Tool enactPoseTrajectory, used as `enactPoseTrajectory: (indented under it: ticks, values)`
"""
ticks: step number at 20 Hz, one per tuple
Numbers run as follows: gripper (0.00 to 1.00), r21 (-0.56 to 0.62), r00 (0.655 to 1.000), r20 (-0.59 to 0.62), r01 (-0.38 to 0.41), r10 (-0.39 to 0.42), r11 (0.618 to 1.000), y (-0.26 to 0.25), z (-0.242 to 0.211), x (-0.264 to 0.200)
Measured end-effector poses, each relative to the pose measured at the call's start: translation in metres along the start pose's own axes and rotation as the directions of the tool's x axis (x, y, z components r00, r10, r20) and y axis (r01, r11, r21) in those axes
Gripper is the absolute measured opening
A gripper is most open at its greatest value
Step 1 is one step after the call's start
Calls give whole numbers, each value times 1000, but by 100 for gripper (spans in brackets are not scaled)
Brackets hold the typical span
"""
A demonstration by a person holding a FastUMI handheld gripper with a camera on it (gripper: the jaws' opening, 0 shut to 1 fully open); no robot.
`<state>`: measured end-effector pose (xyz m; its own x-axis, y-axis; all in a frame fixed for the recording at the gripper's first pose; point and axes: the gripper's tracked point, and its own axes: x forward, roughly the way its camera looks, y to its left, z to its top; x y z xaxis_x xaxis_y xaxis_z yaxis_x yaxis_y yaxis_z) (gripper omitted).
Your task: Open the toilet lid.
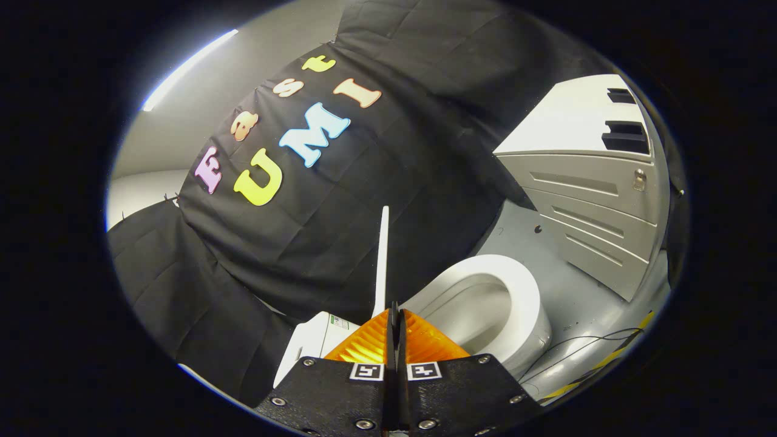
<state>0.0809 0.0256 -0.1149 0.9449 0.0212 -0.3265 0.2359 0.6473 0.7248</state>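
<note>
Pinching the toilet lid (383,261) by its free edge, the gripper (394,315) is seen with both fingers pressed together on the thin white panel, which rises edge-on straight ahead from between the fingertips. The lid is judged to be raised to about upright, since it is presented as a narrow blade rather than a flat face; the hold at the rim is presumably chosen because that edge gives the longest lever about the hinge. The toilet seat (516,285) is left down on the bowl (479,312), lying just to the right of the fingers and fully uncovered, so the opening is assessed as largely accomplished. The tank (315,340) is noted just left of the fingers, near the base of the lid, and it is there that the lid would be expected to come to rest. A grey cabinet (583,194) with drawers stands well beyond the bowl on the grey floor (583,303), where loose cables (583,343) are laid near the bowl's base. Release is not advised until the lid is leaning securely back; otherwise a fall onto the seat is considered possible.
</note>
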Motion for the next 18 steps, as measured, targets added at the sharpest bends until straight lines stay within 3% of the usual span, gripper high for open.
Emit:
enactPoseTrajectory:
  ticks: [11,18]
  values:
    - [0,-127,999,6,-53,54,991,53,4,-4]
    - [0,-253,992,-11,-127,128,959,107,-3,-6]
